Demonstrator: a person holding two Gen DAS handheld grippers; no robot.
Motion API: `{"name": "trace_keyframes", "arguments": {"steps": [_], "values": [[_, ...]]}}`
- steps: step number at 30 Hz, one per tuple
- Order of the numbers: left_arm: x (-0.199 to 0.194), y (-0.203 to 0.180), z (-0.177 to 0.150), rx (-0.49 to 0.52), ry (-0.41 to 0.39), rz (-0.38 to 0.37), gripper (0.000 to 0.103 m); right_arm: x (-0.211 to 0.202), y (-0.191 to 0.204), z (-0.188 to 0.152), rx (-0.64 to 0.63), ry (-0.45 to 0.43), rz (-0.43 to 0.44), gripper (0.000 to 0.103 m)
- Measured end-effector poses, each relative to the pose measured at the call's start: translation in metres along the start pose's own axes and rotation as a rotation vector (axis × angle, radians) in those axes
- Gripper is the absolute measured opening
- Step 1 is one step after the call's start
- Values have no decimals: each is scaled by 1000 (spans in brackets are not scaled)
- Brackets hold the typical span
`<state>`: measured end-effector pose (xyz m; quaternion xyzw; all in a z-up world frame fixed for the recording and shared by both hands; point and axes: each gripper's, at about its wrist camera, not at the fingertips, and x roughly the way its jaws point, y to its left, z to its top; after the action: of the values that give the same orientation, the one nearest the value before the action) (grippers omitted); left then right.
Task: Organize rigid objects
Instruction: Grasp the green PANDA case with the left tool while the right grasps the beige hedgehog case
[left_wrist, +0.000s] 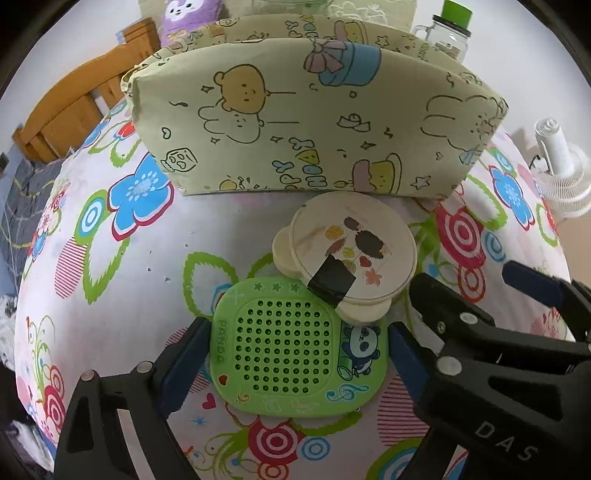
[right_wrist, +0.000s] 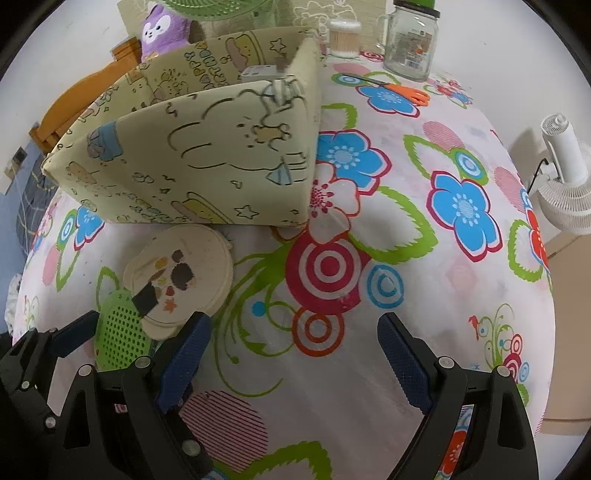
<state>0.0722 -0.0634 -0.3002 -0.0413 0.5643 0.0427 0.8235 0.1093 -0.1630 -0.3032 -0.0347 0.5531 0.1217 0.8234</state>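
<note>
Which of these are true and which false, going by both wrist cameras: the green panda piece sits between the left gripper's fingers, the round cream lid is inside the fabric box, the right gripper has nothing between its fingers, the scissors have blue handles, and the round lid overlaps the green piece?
1. The green panda piece lies between the left gripper's fingers. True.
2. The round cream lid is inside the fabric box. False: it lies on the tablecloth in front of the box.
3. The right gripper has nothing between its fingers. True: only tablecloth shows there.
4. The scissors have blue handles. False: they are orange.
5. The round lid overlaps the green piece. True: its near edge lies over the piece's top corner.
</note>
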Motion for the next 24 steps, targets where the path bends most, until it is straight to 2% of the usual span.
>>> {"name": "trace_keyframes", "arguments": {"steps": [17, 24], "values": [[-10, 38, -10, 91, 40, -24, 95, -3, 33, 9, 4, 8, 43, 93], [-12, 62, -3, 87, 30, -15, 95, 2, 53, 16, -2, 15, 45, 94]]}}
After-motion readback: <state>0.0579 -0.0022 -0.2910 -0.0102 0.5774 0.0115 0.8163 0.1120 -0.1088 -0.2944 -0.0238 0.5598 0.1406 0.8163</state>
